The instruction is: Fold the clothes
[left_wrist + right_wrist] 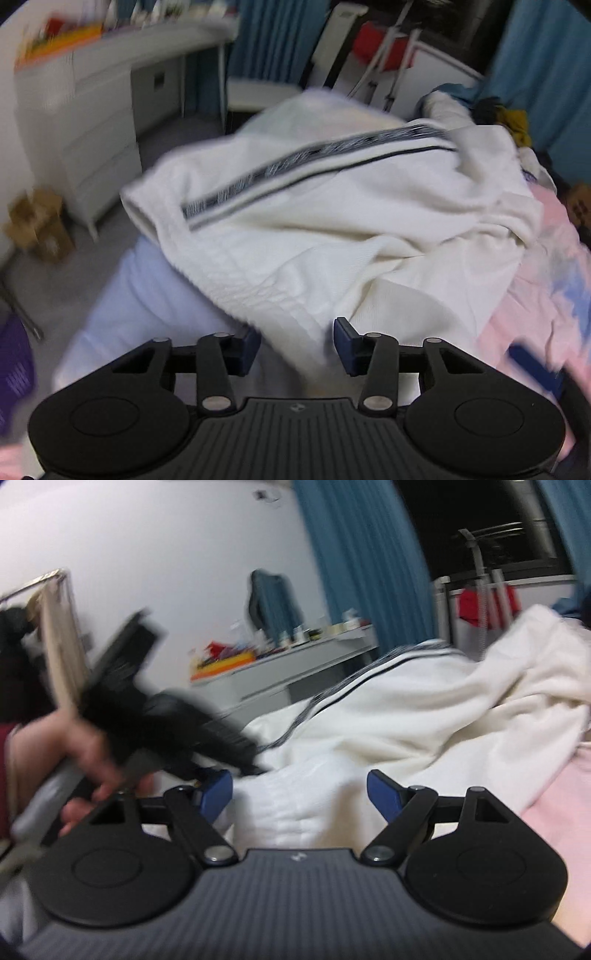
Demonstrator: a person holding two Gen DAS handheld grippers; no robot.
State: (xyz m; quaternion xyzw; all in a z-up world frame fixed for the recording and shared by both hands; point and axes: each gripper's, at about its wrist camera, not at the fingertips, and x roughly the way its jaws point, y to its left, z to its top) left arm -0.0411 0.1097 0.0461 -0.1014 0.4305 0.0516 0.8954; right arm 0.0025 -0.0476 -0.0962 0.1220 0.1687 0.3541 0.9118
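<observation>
A cream-white knitted garment (332,206) is seen heaped across the middle of the left wrist view, rumpled rather than flat, on a bed with a pale blue sheet (140,295) at the lower left and pink bedding (535,295) at the right. A dark double stripe (314,162) runs along the garment from the left centre up to the upper right, and this marks its long axis. A ribbed hem edge (266,295) falls toward the bottom centre of the frame.

The left gripper (297,341) is shown at the bottom centre, its blue pads spread apart, with the ribbed cloth lying in the gap between them. Whether the pads touch the cloth cannot be told, as the picture is blurred.

In the right wrist view the same garment (424,716) fills the centre and right, stretching away toward the upper right. The right gripper (299,794) is also held with its pads wide apart, the ribbed cloth just ahead of them and nothing clasped.

At the left of that view a hand (85,760) is seen wrapped round the left tool, blurred, angled down toward the cloth.

Both tools are judged about equally near the hem. The garment lies unfolded in shape; how far the folding stands cannot be settled.
</observation>
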